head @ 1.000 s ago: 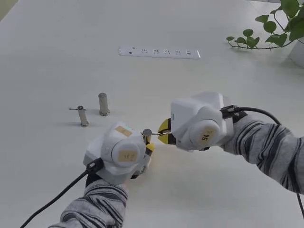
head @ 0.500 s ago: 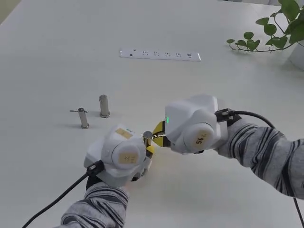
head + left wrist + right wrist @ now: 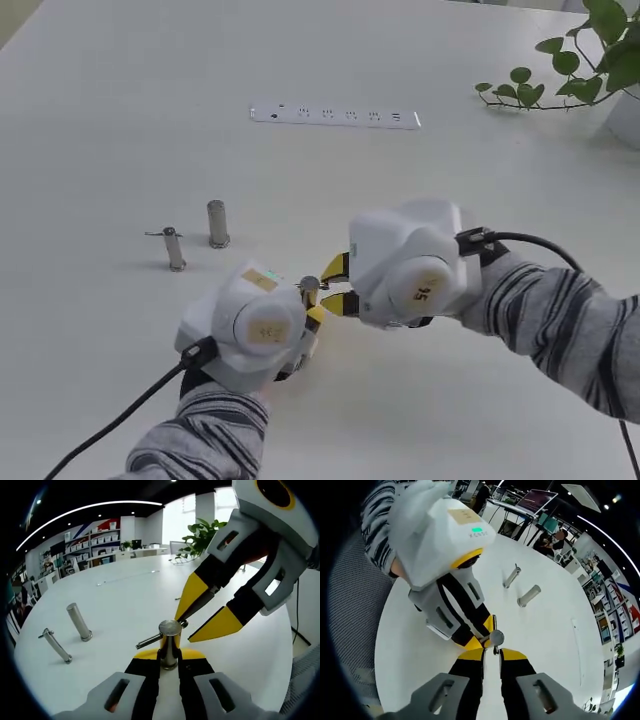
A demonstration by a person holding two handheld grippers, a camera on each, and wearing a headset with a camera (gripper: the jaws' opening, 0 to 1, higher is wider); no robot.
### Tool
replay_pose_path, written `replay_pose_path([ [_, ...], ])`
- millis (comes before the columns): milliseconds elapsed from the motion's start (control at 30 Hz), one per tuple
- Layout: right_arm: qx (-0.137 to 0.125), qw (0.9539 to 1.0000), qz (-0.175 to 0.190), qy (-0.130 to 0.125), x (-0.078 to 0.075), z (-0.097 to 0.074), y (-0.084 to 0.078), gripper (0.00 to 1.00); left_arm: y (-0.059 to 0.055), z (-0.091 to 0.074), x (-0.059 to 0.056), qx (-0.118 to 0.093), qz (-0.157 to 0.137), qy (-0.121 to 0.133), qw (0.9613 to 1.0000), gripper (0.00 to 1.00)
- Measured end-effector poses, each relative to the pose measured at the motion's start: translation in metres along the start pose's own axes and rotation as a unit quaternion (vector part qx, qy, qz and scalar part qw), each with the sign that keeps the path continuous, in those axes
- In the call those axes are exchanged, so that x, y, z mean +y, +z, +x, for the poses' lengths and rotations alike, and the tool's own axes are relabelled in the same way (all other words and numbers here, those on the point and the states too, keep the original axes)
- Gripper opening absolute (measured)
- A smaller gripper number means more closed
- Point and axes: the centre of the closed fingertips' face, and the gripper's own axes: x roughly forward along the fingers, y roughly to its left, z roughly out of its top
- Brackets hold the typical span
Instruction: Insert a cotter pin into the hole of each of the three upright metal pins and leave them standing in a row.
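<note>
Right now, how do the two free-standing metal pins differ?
The nearer pin has a cotter pin through its top; the farther pin has none. The farther pin looks thicker; the nearer pin slimmer. Both stand upright on the table, side by side.

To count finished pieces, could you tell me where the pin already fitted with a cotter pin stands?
In the head view the fitted pin stands upright at left, just left of the bare pin and up-left of the left gripper.
</note>
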Motion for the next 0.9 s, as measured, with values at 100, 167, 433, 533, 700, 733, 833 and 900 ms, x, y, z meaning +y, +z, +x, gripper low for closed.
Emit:
replay_pose_path([
  [100,0.002,1.0000,0.004,-0.004,-0.0019,-0.0023,-0.0016,0.06,0.0002,0.0000,0.0000,0.000,0.004,0.000,1.0000,0.10],
  [167,0.002,0.9999,0.006,-0.009,-0.0041,-0.0030,-0.0028,0.05,0.0004,0.0001,0.0002,0.000,0.004,0.000,1.0000,0.10],
  [433,0.001,0.9994,0.034,-0.005,-0.0057,-0.0012,-0.0058,0.00,0.0009,0.0002,0.0006,0.002,0.004,-0.001,1.0000,0.10],
  [533,0.002,0.9993,0.036,-0.004,-0.0056,-0.0015,-0.0051,0.00,0.0010,0.0003,0.0008,0.002,0.005,-0.001,1.0000,0.10],
  [700,0.003,0.9993,0.036,-0.004,-0.0060,-0.0017,-0.0046,0.00,0.0008,0.0005,0.0008,0.003,0.005,-0.002,1.0000,0.10],
  [733,0.002,0.9993,0.036,-0.004,-0.0058,-0.0016,-0.0048,0.00,0.0008,0.0005,0.0008,0.003,0.004,-0.003,1.0000,0.10],
  [833,0.001,0.9991,0.041,-0.007,-0.0071,-0.0022,-0.0050,0.00,-0.0007,0.0001,0.0005,0.008,0.006,-0.005,0.9999,0.10],
  [900,0.000,0.9990,0.042,-0.012,-0.0091,-0.0031,-0.0045,0.00,-0.0027,-0.0015,0.0017,0.013,0.018,-0.006,0.9997,0.16],
])
